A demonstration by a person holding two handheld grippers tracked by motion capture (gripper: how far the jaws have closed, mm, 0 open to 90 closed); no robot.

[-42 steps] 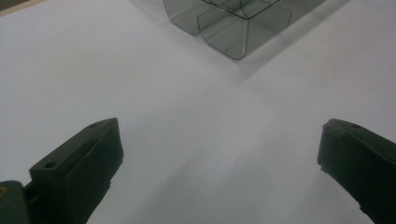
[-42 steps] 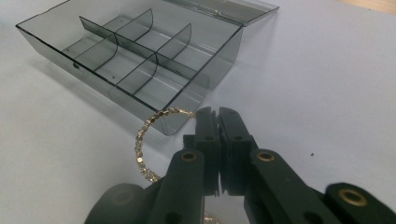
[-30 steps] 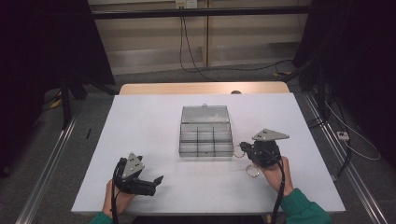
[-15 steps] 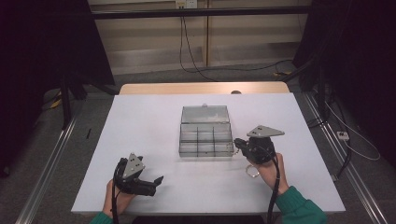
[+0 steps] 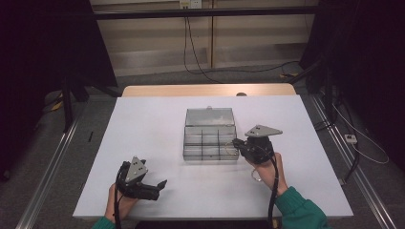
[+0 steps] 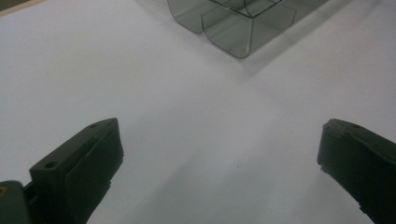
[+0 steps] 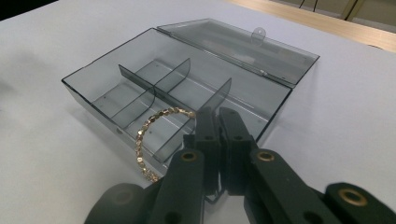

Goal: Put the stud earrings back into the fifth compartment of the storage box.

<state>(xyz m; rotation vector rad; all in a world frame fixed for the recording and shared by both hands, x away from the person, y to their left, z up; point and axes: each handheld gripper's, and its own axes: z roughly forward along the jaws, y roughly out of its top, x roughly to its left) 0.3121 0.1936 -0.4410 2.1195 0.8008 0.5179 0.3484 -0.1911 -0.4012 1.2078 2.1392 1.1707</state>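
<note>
While the right tool (image 7: 219, 116) pinched the bracelet (image 7: 149, 135) over the box's (image 5: 210, 138) near right cell | pickup done, drop pending | left tool (image 5: 155, 187) spread, idle on surface (image 5: 157, 124), well apart

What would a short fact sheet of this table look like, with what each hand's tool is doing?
Surface: white table
Box: clear grey compartment box, lid open and lying back
Right gripper: jaws shut on a gold bead bracelet, held over the box's near edge
Left gripper: jaws wide open, nothing between them, low over bare table
Bracelet position: hangs in a curve over a front compartment
Box contents: compartments look empty
</note>
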